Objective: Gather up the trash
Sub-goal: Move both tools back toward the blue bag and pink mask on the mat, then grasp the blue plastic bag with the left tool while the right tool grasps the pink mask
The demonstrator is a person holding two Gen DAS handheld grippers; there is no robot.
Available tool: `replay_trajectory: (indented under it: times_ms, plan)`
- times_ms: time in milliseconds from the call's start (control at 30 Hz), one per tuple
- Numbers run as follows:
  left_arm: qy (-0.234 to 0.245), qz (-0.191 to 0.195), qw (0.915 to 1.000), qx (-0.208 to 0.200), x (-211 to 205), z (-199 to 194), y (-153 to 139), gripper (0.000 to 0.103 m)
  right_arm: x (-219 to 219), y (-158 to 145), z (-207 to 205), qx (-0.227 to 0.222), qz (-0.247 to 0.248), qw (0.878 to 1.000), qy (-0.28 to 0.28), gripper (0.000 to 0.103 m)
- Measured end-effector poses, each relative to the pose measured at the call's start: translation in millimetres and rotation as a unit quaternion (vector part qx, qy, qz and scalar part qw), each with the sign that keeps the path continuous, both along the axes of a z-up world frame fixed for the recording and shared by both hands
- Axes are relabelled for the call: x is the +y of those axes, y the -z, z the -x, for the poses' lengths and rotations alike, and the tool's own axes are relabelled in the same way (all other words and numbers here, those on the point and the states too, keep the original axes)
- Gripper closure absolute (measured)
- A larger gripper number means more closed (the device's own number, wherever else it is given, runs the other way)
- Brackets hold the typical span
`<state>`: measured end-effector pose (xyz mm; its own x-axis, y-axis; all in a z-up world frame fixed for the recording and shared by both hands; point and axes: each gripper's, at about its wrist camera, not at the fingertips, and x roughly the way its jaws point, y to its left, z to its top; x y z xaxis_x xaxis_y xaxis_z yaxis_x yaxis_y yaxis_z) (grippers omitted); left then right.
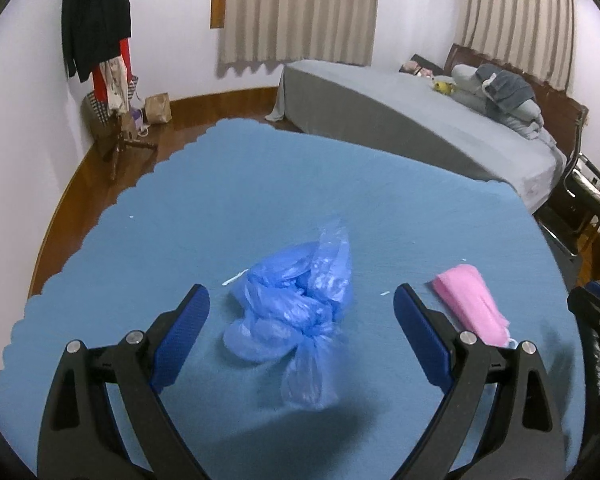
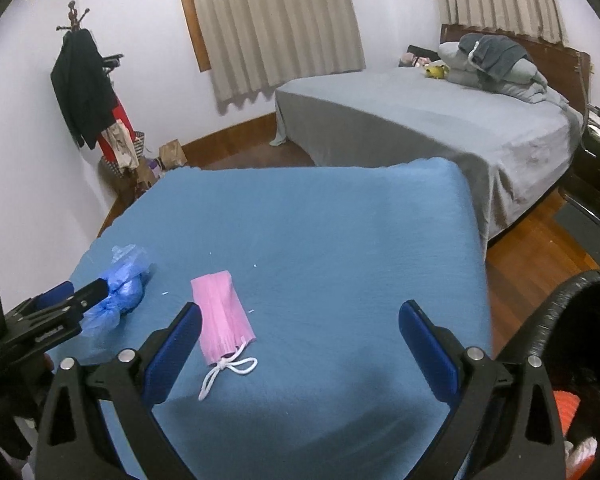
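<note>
Both grippers open: your left gripper [image 1: 302,300] brackets the knotted blue bag [image 1: 296,308] on the table [image 1: 180,220]; your right gripper [image 2: 300,316] hovers, pink mask [image 2: 223,316] just beside its left finger.

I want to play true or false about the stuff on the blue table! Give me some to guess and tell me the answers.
1. The blue plastic bag lies between the left gripper's open fingers. True.
2. The pink face mask is green. False: it is pink with white ear loops.
3. The right gripper is squeezing the mask. False: its fingers are open, and the mask lies by the left-hand one.
4. A grey bed stands behind the blue table. True.
5. The bag sits on top of the mask. False: they lie apart.
</note>
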<state>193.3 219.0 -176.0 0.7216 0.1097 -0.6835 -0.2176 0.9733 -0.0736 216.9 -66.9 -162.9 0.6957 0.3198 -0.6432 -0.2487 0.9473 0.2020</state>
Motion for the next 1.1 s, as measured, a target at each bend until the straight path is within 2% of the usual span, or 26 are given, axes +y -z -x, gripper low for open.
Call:
replay_trajectory:
  times_ms: [333,367,433,500,633,700,967,1100]
  plan:
    - [0.005,0.01,0.9991,0.041,8.9,-26.0,23.3,0.013,19.2,13.5,-14.0,0.013,0.01,1.0,-0.019,0.006]
    - [0.006,0.013,0.9989,0.044,8.2,-27.9,24.8,0.015,21.2,14.6,-14.8,0.014,0.01,1.0,-0.021,0.006]
    - [0.013,0.021,0.9981,0.056,8.2,-30.9,28.7,0.029,25.1,17.2,-15.8,0.018,0.01,0.999,-0.025,0.006]
    - [0.017,0.025,0.9977,0.061,9.4,-32.4,31.4,0.037,28.7,19.2,-16.6,0.02,0.011,0.999,-0.029,0.006]
    - [0.03,0.025,0.9977,0.056,7.4,-30.6,31.5,0.05,36.1,23.4,-18.6,0.026,0.012,0.999,-0.039,0.006]
    - [0.03,0.022,0.9982,0.047,6.3,-27.8,29.7,0.053,41.1,24.0,-18.1,0.028,0.012,0.999,-0.043,0.007]
    - [0.016,0.02,0.9995,0.019,7.6,-14.2,9.5,0.056,55.7,30.2,-21.8,0.042,0.017,0.997,-0.059,0.015]
    - [0.012,0.016,0.9997,0.016,8.4,-8.2,3.3,0.056,64.8,35.5,-25.5,0.053,0.021,0.996,-0.069,0.023]
